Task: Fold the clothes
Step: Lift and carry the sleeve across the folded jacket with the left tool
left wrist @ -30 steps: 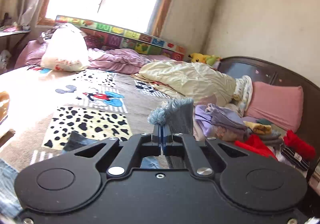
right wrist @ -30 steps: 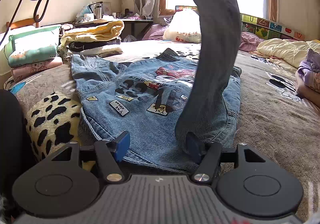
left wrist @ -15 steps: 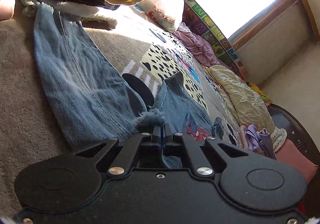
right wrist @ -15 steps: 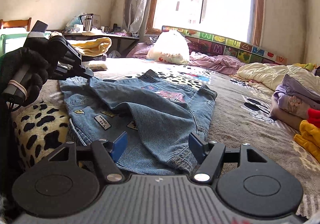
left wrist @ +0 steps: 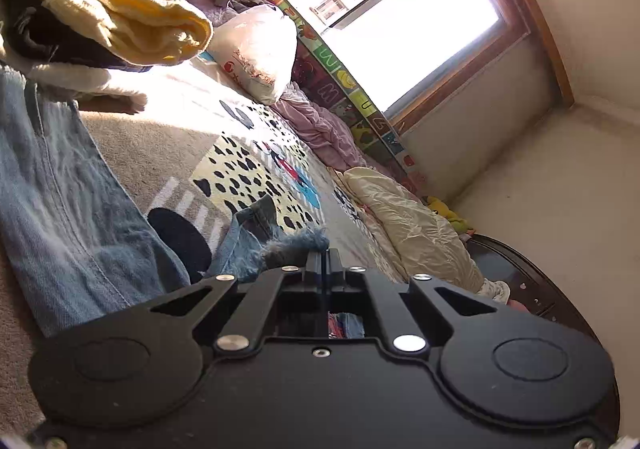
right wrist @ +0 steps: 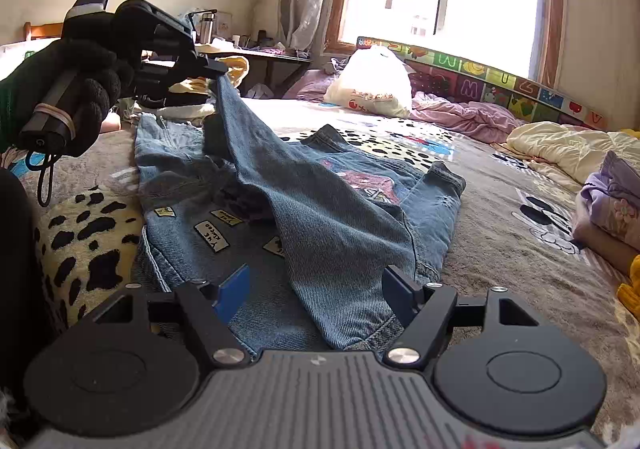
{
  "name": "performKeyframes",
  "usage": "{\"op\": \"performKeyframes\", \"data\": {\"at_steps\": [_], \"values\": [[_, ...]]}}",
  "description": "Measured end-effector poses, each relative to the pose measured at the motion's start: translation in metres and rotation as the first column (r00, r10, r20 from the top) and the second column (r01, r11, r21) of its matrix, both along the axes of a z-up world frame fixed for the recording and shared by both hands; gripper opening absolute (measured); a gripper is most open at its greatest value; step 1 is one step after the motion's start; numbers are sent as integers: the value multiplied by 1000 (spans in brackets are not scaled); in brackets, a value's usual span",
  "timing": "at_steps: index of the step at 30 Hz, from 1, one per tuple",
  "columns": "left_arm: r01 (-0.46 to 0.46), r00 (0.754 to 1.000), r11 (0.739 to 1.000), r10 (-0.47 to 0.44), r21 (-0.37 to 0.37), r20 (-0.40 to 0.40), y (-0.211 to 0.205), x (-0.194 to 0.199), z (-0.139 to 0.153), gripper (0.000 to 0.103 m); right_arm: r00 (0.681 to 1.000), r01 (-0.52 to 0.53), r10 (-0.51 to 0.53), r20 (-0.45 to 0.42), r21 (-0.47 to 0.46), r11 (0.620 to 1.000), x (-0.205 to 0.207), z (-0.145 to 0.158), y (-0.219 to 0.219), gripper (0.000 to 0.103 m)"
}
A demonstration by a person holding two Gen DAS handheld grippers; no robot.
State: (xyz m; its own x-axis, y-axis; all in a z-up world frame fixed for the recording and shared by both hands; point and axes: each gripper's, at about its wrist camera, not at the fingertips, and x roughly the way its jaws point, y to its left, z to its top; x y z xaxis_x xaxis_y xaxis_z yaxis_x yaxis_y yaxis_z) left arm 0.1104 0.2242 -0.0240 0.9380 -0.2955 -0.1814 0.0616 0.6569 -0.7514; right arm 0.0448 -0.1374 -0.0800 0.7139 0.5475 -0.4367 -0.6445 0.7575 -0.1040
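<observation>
Denim jeans (right wrist: 320, 217) with sewn-on patches lie spread on the bed blanket (right wrist: 500, 249), centre of the right wrist frame. One leg (right wrist: 248, 129) is lifted toward upper left, its frayed hem (left wrist: 296, 245) pinched in the left gripper (left wrist: 325, 255), fingers clamped flat together on the denim. A gloved hand (right wrist: 80, 89) holds that gripper at upper left of the right wrist view. Right gripper (right wrist: 316, 289): jaws spread wide, blue pads either side of the folded leg at lower centre, not touching it that I can tell.

Stack of folded clothes (left wrist: 100, 17), yellow on top, upper left in the left view, just beyond the waistband end. White plastic bag (right wrist: 372, 85) near the window, contents not readable. Only the right view shows the purple folded garments (right wrist: 612, 201) at right edge; only the left shows the dark headboard (left wrist: 520, 273).
</observation>
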Motion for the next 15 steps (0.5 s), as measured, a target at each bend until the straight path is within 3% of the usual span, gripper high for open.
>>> {"op": "performKeyframes", "data": {"at_steps": [4,8,12,15], "values": [[69,997,997,-70,31,44,-26,21,31,0,997,-59,59,-41,-18,998,15,-9,4,74],[125,989,986,-132,113,58,-64,55,62,0,991,-74,72,-117,-12,997,27,-13,-1,72],[160,985,972,-168,174,36,-102,96,79,0,985,-20,28,-169,49,999,30,-12,-17,48],[182,983,960,-184,213,-14,-133,133,74,0,959,76,-17,-281,200,977,43,-15,-40,31]]}}
